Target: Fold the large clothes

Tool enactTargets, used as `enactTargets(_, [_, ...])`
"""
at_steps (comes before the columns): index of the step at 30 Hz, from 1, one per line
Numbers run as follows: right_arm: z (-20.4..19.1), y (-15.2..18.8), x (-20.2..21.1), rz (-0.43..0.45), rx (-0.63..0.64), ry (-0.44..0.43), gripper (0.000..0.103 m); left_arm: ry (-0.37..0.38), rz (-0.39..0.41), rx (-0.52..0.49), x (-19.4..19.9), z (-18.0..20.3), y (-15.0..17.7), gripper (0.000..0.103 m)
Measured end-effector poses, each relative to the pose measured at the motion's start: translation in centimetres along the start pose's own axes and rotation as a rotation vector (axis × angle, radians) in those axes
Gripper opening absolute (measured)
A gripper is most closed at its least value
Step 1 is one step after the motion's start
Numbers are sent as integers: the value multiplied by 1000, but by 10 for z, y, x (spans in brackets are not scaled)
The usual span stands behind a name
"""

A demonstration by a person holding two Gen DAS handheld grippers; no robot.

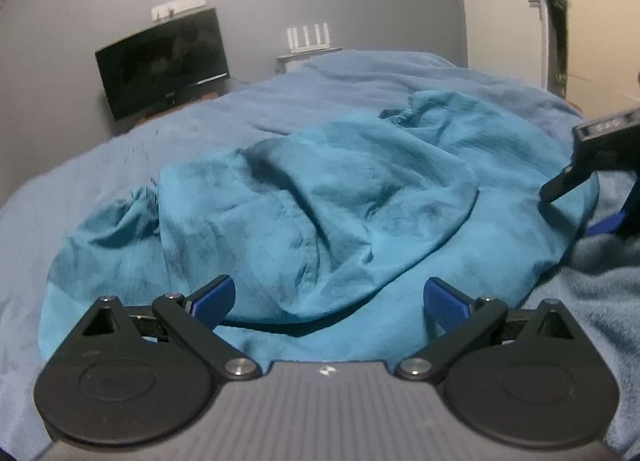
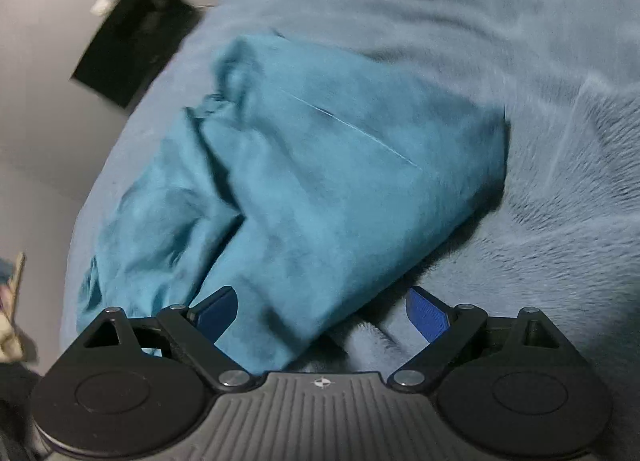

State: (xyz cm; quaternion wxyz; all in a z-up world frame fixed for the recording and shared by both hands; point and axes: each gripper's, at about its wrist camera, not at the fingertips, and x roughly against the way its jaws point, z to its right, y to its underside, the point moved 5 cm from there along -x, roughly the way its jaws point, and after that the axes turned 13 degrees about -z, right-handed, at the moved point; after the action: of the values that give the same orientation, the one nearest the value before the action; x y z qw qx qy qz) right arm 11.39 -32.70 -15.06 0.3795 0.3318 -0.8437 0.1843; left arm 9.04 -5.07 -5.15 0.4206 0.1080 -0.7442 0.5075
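Observation:
A large teal garment (image 1: 320, 205) lies rumpled on a bed with a pale blue blanket (image 1: 352, 73). My left gripper (image 1: 330, 301) hovers open just above the garment's near edge, its blue pads (image 1: 214, 299) wide apart and nothing pinched. The right gripper (image 1: 580, 197) shows at the right edge of the left wrist view, over the garment's right side. In the right wrist view the garment (image 2: 320, 181) is partly folded over itself. My right gripper (image 2: 322, 313) stands open above its near corner, with cloth below the left pad (image 2: 216, 311) but not gripped.
A dark monitor (image 1: 164, 61) leans against the grey wall beyond the bed, with a white router (image 1: 309, 39) on a small stand beside it. A door (image 1: 504, 1) is at the far right. Fluffy blanket (image 2: 560, 201) covers the bed to the right of the garment.

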Motion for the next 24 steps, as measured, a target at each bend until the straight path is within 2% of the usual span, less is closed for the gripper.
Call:
enactTargets(3, [11,-13,-11,27,-127,-129,93,22,-15,44,-7,-9,0,102])
enactTargets(5, [14,-17,-7,99,-160,-187,85,35,-14,75,-7,-15,-1,102])
enactTargets(6, [12,-19,-1,146,-142,-219,80,39,-7,91,-8,-17,-2,102])
enactTargets(8, [-3,-15,17,263,-37,-262,58,41,29,121,-5,-21,-4,102])
enactTargets(10, [-23,-8,29,350,107,-250,53,38,74,138,-3,-22,-9,102])
enactTargets(11, [-28,-8,29,361,134,-238,54,33,92,146,-4,-22,-11,102])
enactTargets(12, [-27,-11,25,351,115,-235,55,28,105,154,-5,-22,-14,102])
enactTargets(16, [16,-27,5,307,-229,-261,57,-22,127,208,-15,-27,-24,102])
enactTargets(17, [18,-30,3,313,-254,-268,58,-27,119,221,-19,-28,-26,102])
enactTargets(20, [5,-34,1,342,-192,-309,59,-48,71,214,-36,-25,-24,102])
enactTargets(21, [-2,-33,2,356,-149,-295,56,-55,50,197,-42,-23,-23,102])
enactTargets(23, [-13,-27,4,386,-43,-242,31,-67,-5,157,-55,-16,-18,102])
enactTargets(24, [-24,-25,6,402,22,-214,27,-70,-31,137,-61,-14,-15,101])
